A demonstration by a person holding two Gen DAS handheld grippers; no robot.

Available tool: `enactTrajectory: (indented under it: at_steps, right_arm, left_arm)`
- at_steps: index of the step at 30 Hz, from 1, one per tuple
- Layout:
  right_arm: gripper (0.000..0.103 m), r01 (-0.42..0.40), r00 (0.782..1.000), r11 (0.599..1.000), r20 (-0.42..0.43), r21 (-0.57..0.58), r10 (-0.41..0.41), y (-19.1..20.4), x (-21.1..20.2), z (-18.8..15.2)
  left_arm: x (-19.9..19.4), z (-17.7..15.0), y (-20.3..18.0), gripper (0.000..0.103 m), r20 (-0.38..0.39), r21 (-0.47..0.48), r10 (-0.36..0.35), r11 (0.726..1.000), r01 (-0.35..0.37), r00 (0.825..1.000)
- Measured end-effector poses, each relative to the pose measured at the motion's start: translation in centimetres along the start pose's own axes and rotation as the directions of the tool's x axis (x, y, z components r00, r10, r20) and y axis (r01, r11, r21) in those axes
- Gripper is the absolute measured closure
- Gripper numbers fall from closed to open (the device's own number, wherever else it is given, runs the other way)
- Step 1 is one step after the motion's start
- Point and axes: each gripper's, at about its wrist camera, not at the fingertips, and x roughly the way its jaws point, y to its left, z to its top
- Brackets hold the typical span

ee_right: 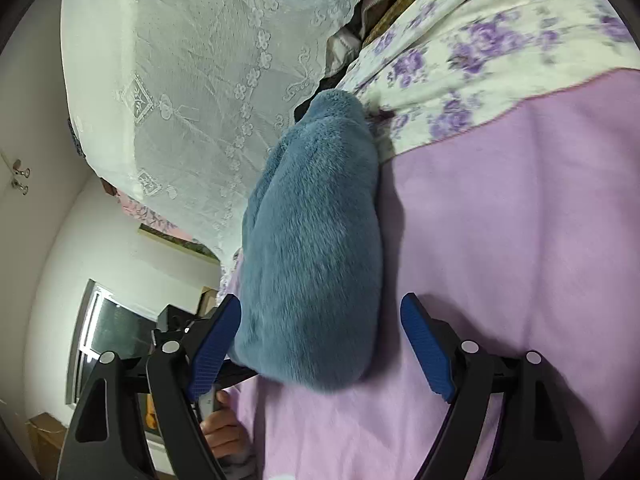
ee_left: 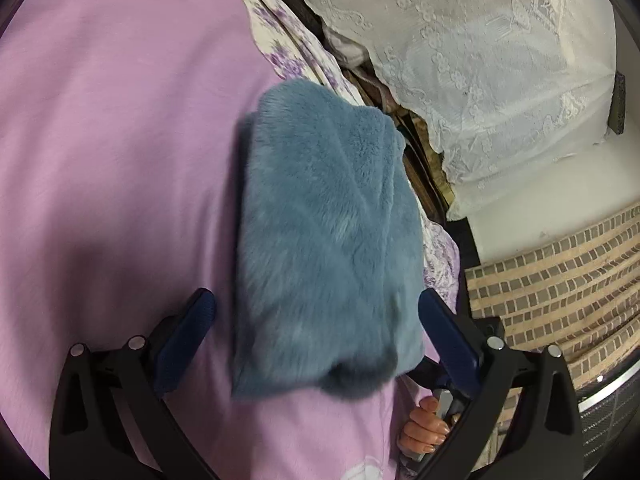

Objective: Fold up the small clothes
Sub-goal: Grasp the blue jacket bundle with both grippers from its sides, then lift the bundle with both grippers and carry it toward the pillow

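Observation:
A fluffy blue garment [ee_left: 324, 232], folded into a thick bundle, lies on the lilac bedsheet [ee_left: 120, 160]. My left gripper [ee_left: 316, 304] is open; its blue pads stand on either side of the bundle's near end and do not pinch it. In the right wrist view the same bundle [ee_right: 316, 248] lies between the wide-open jaws of my right gripper [ee_right: 324, 312]. The left pad [ee_right: 218, 344] is close against the bundle's side and the right pad [ee_right: 426, 348] stands apart from it. A hand [ee_left: 426, 426] shows low on the right in the left wrist view.
A purple-flowered white cloth [ee_right: 480, 60] borders the lilac sheet [ee_right: 500, 240]. A white lace cover [ee_left: 480, 60] drapes over furniture beyond the bed edge, also in the right wrist view [ee_right: 200, 80]. A tiled floor [ee_left: 560, 280] lies right of the bed. A window [ee_right: 108, 332] is at the lower left.

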Motion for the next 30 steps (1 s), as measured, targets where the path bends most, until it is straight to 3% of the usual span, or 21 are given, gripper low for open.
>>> enactTrajectory:
  at_steps: [2, 8, 12, 19, 25, 28, 30]
  right_arm:
    - [0.021, -0.016, 1.000, 1.000, -0.019, 0.010, 0.016, -0.1, 1.4, 1.2]
    - [0.020, 0.018, 0.998, 0.999, -0.051, -0.029, -0.019, 0.3, 6.7, 4.8]
    - [0.020, -0.008, 0.999, 0.997, -0.053, -0.079, 0.003, 0.5, 9.0, 6.4]
    - [0.019, -0.008, 0.999, 0.991, -0.051, -0.132, 0.002, 0.9, 9.5, 6.4]
    - [0.010, 0.014, 0.996, 0.978, -0.081, -0.210, -0.031, 2.4, 11.0, 5.9]
    - [0.013, 0.019, 0.996, 0.976, -0.082, -0.218, -0.037, 2.5, 11.2, 6.0]
    - [0.021, 0.032, 0.997, 0.976, -0.065, -0.217, -0.047, 2.4, 10.8, 5.9]
  left_arm:
    - [1.1, 1.1, -0.2, 0.005, -0.013, 0.013, -0.006, 1.000, 0.006, 1.000]
    - [4.7, 3.8, -1.2, 0.004, -0.037, 0.105, 0.075, 0.992, -0.070, 0.997]
    - [5.0, 4.3, -1.2, 0.004, -0.037, 0.134, 0.054, 0.990, -0.048, 0.998]
    - [5.4, 4.5, -1.5, 0.005, -0.048, 0.167, 0.072, 0.984, -0.063, 0.996]
    - [5.7, 4.5, -1.6, 0.004, -0.053, 0.164, 0.048, 0.986, -0.039, 0.997]
    - [6.1, 4.5, -1.8, 0.004, -0.062, 0.183, 0.060, 0.982, -0.048, 0.996]
    - [6.0, 4.4, -1.8, 0.005, -0.062, 0.190, 0.065, 0.980, -0.052, 0.996]
